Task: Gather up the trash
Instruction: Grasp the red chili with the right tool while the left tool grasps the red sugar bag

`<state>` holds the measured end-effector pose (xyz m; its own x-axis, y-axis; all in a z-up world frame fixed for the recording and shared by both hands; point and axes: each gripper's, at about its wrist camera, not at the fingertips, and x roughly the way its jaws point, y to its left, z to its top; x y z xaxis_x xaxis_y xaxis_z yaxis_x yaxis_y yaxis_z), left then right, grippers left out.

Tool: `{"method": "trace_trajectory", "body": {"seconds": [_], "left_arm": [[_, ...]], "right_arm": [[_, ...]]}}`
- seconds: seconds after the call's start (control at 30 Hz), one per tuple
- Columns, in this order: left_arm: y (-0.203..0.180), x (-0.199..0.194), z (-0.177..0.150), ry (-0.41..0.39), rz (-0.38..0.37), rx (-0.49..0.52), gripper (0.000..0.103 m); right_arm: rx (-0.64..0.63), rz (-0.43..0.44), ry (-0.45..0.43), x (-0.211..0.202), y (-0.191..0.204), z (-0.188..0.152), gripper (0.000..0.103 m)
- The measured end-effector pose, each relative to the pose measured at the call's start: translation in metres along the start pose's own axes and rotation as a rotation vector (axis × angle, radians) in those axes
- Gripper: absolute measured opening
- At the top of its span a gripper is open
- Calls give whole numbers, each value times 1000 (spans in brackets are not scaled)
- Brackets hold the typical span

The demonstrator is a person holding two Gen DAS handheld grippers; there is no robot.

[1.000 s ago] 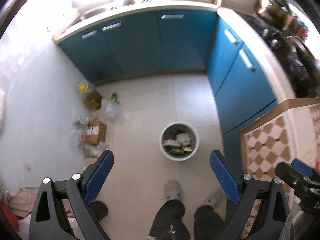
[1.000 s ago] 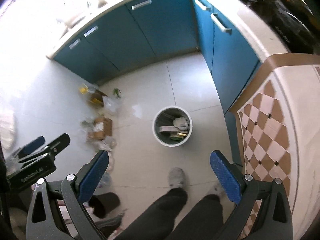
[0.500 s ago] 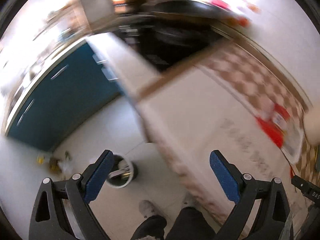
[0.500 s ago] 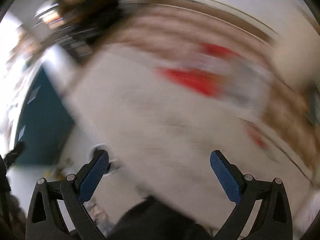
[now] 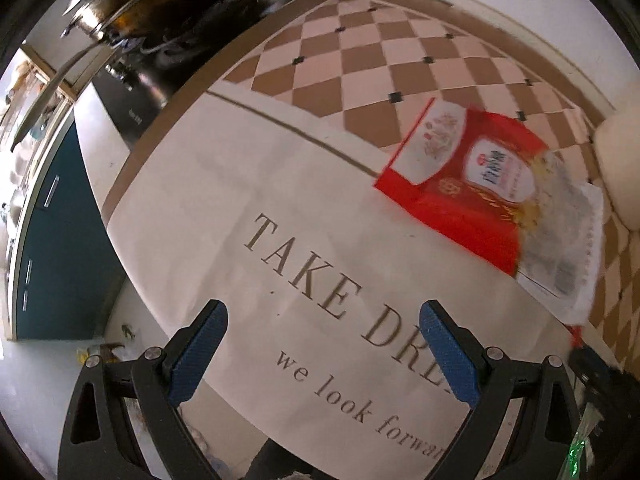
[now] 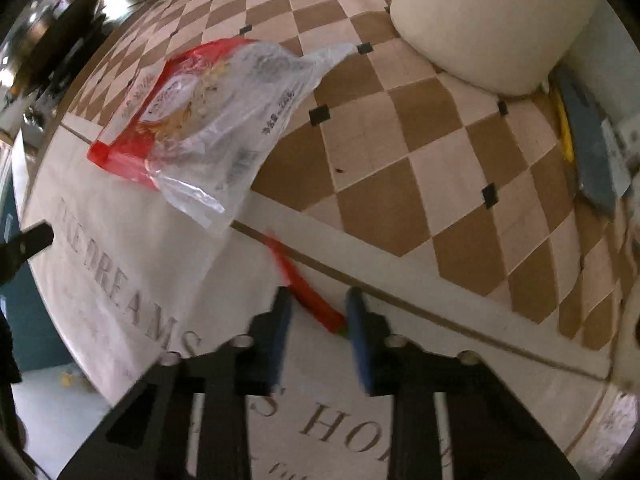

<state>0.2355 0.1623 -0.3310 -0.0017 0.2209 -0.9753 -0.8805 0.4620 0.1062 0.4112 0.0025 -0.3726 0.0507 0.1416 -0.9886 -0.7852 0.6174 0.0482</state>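
- A red strip (image 6: 308,292) of torn wrapper lies on the bench (image 6: 400,184), its long axis slanting from upper left to lower right, its lower end between the right claw (image 6: 318,320) fingers.
- Right claw points down, jaws closing about the strip.
- Left claw (image 5: 322,354) hangs spread wide, empty, over the printed cloth (image 5: 240,184).
- A red-and-clear bag (image 6: 208,112) lies near, on the checkered pattern.

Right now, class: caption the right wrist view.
Right gripper closing on a red strip beside an empty wrapper.
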Motion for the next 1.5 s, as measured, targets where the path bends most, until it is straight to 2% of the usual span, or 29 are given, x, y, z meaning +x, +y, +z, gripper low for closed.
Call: {"method": "trace_trajectory", "body": {"seconds": [0.07, 0.17, 0.3, 0.4, 0.57, 0.67, 0.9, 1.03, 1.1, 1.13, 1.2, 1.23, 1.27, 1.33, 1.5], "left_arm": [[3, 7, 5, 11, 4, -27, 98], [11, 15, 10, 16, 6, -78, 98], [18, 24, 21, 33, -8, -130, 98], [19, 30, 29, 46, -26, -156, 98], [15, 32, 44, 37, -73, -160, 98], [8, 34, 52, 28, -129, -146, 98], [-28, 50, 65, 66, -380, -126, 97], [-58, 48, 73, 19, -408, -64, 93], [-76, 42, 76, -13, -377, -16, 60], [-82, 40, 78, -20, -365, 6, 52], [-85, 39, 86, -40, -300, 43, 31], [-86, 35, 87, -53, -277, 48, 25], [-85, 34, 88, -55, -277, 43, 1], [-81, 28, 89, -52, -295, 23, 0], [-65, -9, 80, -133, -257, 2, 0]], "right_arm": [[15, 7, -2, -1, -5, -3, 11], [111, 12, 5, -12, -34, -13, 11], [188, 82, -66, -43, -61, -10, 11], [158, 149, -154, -65, -49, 12, 11], [63, 153, -232, -59, -10, 58, 11], [45, 159, -177, -28, 2, 76, 11], [60, 178, -86, 18, 1, 74, 11], [57, 199, -91, 25, 2, 76, 11], [66, 220, -87, 27, 2, 77, 11], [74, 228, -84, 27, 0, 77, 11], [89, 243, -79, 26, -3, 77, 11], [93, 246, -77, 25, -6, 76, 11], [97, 245, -76, 25, -7, 76, 11], [102, 245, -75, 24, -8, 75, 11], [113, 258, -75, 14, -6, 71, 11]]}}
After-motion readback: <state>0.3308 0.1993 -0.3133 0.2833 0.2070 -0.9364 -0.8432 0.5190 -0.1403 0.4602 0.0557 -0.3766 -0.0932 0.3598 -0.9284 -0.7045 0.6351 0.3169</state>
